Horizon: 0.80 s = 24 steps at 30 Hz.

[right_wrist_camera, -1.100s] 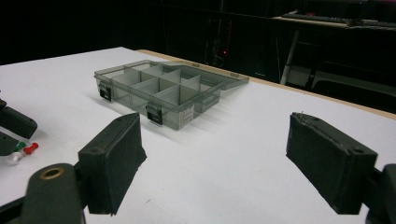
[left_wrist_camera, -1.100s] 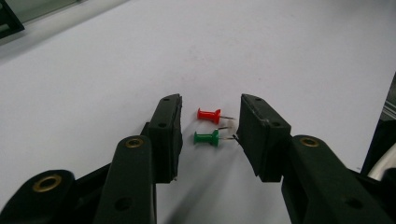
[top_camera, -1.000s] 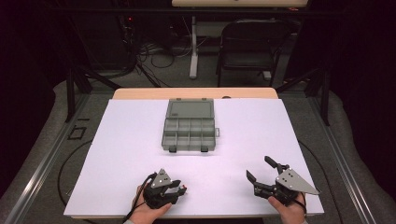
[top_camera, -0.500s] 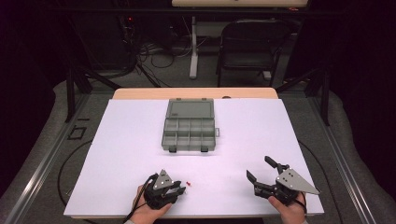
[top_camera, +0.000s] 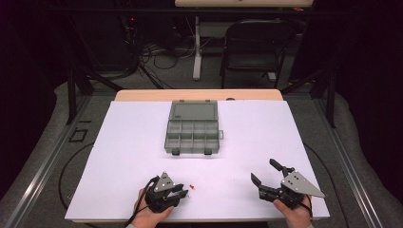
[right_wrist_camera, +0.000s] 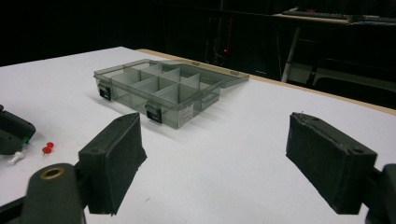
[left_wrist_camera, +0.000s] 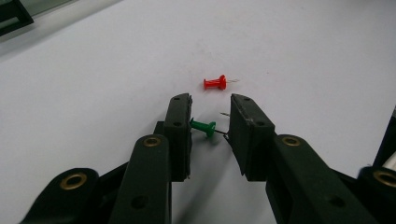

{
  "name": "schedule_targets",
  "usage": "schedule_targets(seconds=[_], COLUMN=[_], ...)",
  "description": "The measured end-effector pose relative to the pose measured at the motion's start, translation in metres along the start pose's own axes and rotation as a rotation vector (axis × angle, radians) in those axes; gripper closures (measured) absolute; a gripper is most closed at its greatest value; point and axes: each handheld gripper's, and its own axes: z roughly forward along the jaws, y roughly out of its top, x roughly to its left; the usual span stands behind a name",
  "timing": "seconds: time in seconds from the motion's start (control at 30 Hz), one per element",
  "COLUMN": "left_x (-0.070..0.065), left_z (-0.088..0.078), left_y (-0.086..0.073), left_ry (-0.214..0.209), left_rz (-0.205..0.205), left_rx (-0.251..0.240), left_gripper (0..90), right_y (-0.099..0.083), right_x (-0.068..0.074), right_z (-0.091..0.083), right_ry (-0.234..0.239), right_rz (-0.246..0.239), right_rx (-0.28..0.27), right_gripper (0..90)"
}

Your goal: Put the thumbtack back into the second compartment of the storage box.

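Observation:
My left gripper (top_camera: 185, 191) rests low on the white table near its front edge. Its jaws have just been closing, and a green pushpin (left_wrist_camera: 204, 126) lies lengthwise between them, head on one pad and needle tip on the other. A red pushpin (left_wrist_camera: 215, 83) lies on the table just beyond the fingertips (left_wrist_camera: 180, 105), also seen as a red pushpin (top_camera: 192, 185) from above. My right gripper (top_camera: 262, 171) stands open at the front right with nothing between its jaws. In its own view the right gripper (right_wrist_camera: 219, 140) points at a grey compartment box (right_wrist_camera: 159, 91).
The compartment box (top_camera: 192, 135) sits mid-table with its lid (top_camera: 193, 111) laid open toward the far side. A white pushpin (right_wrist_camera: 16, 157) lies beside the red pushpin (right_wrist_camera: 46, 149) by the left gripper (right_wrist_camera: 11, 133). A chair (top_camera: 256, 45) stands beyond the table.
The left gripper's jaws have narrowed, and the red pushpin has come into sight beside its tips. Neither hand has shifted, and the right gripper is as before.

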Motion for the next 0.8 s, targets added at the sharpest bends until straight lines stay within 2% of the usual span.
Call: schedule_targets(seconds=[0.13,0.23,0.8], left_x=[0.003,0.006,0.024], left_z=[-0.003,-0.007,-0.023], left_y=[0.001,0.001,0.005], left_ry=[0.003,0.004,0.059], left_rz=[-0.006,-0.026,-0.097], left_rx=[-0.013,-0.028,-0.099], left_gripper=[69.4,69.4,69.5], right_y=[0.000,0.000,-0.001], right_x=[0.000,0.000,-0.001], right_z=[0.000,0.000,0.000], right_ry=[0.001,0.001,0.002], right_rz=[0.000,0.003,0.008], right_rx=[0.003,0.003,0.007], right_gripper=[18.2,18.2,18.2])
